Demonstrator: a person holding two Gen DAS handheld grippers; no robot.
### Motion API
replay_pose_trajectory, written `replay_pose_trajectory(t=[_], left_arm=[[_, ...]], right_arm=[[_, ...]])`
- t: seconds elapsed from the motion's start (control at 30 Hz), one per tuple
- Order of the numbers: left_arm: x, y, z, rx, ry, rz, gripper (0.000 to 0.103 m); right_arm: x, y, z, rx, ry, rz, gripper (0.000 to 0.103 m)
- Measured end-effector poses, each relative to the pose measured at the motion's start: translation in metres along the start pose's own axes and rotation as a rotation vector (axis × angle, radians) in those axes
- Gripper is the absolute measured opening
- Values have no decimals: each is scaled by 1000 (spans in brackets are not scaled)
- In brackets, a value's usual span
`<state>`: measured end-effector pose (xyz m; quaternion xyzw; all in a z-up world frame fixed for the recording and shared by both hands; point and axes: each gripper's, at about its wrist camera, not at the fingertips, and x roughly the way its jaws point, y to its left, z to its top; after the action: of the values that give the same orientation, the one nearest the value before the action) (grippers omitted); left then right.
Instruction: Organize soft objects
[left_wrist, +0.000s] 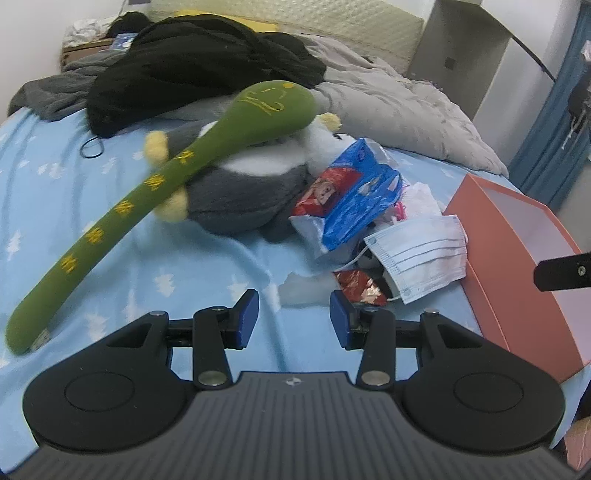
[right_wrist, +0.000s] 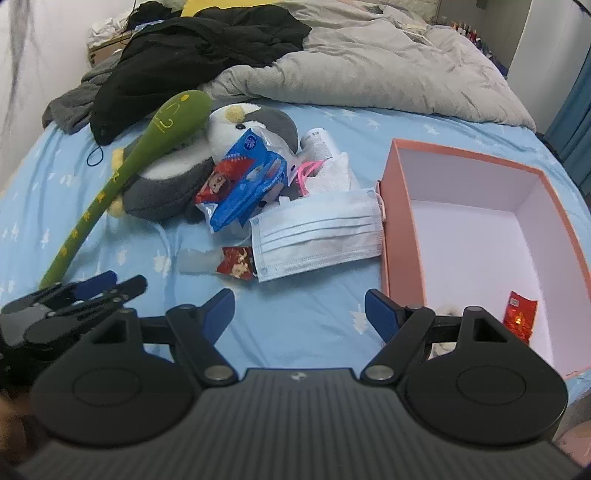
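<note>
Green plush stick (left_wrist: 147, 206): long axis diagonal, head far-right, tail near-left of left gripper (left_wrist: 294, 320). Both grippers released, right gripper (right_wrist: 300, 312) empty.

Both wrist cameras are looking steeply down along their fingers, close over the blue bedsheet (left_wrist: 110, 206); the right is facing the pink box (right_wrist: 391, 221), both sharing the green plush (left_wrist: 155, 192) and face mask (right_wrist: 317, 232).

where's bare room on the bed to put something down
Bare blue sheet lies between the tongs and the pale blue face mask, and left of the long green plush. The pink box is mostly empty. It's crowded around the grey penguin plush.
</note>
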<state>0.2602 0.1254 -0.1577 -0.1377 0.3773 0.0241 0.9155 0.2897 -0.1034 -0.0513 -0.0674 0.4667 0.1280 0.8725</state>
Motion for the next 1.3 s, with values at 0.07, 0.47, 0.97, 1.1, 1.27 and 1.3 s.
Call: replay_pose_trajectory(t=[0.07, 0.47, 0.97, 1.1, 1.27, 1.3], left_arm=[[10, -2, 3, 11, 10, -11, 48], [79, -22, 2, 278, 54, -29, 57], [122, -44, -16, 654, 31, -20, 57], [130, -42, -14, 675, 36, -21, 57], [131, -39, -11, 665, 32, -26, 44], [131, -39, -9, 663, 31, -27, 39]], right_arm=[[6, -1, 4, 10, -1, 0, 79], [79, 1, 5, 120, 65, 39, 79], [160, -33, -20, 508, 61, 239, 79], [176, -36, -21, 571, 54, 239, 73], [184, -38, -24, 616, 35, 267, 51], [184, -39, -24, 623, 29, 285, 44]])
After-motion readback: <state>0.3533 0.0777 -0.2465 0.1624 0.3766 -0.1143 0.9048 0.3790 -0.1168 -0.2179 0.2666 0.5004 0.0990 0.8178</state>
